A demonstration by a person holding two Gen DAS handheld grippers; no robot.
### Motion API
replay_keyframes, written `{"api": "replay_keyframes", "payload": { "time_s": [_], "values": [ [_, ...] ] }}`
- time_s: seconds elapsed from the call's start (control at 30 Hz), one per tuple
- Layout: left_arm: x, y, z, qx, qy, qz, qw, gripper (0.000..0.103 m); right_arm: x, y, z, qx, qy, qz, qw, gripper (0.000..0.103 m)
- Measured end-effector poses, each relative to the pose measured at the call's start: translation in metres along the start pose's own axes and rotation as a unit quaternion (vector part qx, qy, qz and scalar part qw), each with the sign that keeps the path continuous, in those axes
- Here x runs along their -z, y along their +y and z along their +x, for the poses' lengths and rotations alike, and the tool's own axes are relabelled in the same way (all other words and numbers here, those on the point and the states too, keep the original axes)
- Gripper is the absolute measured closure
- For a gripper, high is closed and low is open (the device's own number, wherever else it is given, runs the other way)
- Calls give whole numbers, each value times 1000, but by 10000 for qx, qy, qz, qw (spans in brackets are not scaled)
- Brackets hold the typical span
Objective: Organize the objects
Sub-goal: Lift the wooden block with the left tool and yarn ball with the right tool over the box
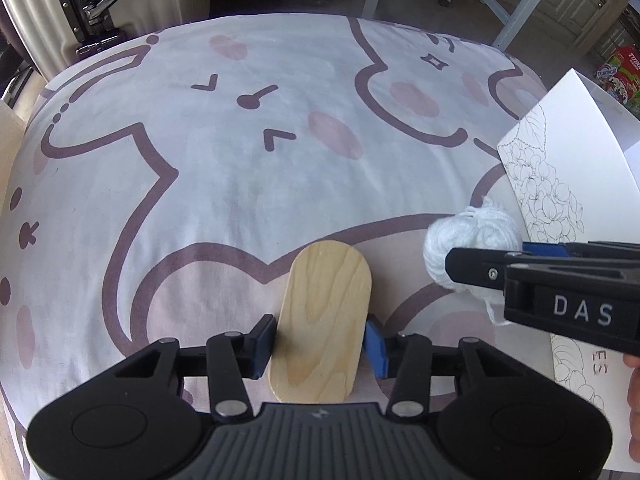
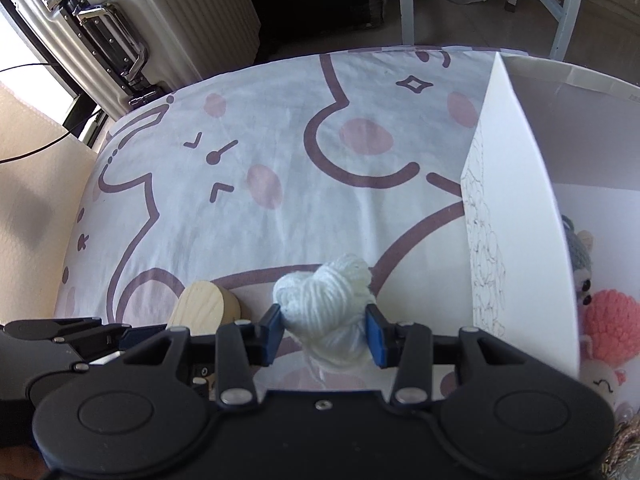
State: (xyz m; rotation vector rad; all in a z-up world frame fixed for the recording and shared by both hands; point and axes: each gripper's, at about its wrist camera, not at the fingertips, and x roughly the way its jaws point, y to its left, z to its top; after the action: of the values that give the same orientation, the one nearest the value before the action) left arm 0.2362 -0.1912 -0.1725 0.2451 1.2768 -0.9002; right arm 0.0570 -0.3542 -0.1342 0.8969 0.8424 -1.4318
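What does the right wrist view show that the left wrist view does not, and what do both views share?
Only the right wrist view shows the pink crocheted toy and grey knitted toy behind the white box flap.

Only the left wrist view shows the colourful printed carton on the floor, and the left gripper shut on the board.

Both show the rounded pale wooden board, the white yarn ball held in the right gripper, and the silver ribbed suitcase.
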Motion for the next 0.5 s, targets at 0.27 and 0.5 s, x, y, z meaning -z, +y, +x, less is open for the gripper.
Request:
{"api": "replay_keyframes", "payload": {
  "time_s": [0.27, 0.5],
  "values": [
    [3, 0, -41, -13, -327, -175, 9993, 55, 4, 4, -33, -137, -206, -94, 9997, 59],
    [12, -18, -89, -70, -612, -60, 9981, 55, 7, 11, -86, -218, -573, -272, 9977, 59]
  ]
}}
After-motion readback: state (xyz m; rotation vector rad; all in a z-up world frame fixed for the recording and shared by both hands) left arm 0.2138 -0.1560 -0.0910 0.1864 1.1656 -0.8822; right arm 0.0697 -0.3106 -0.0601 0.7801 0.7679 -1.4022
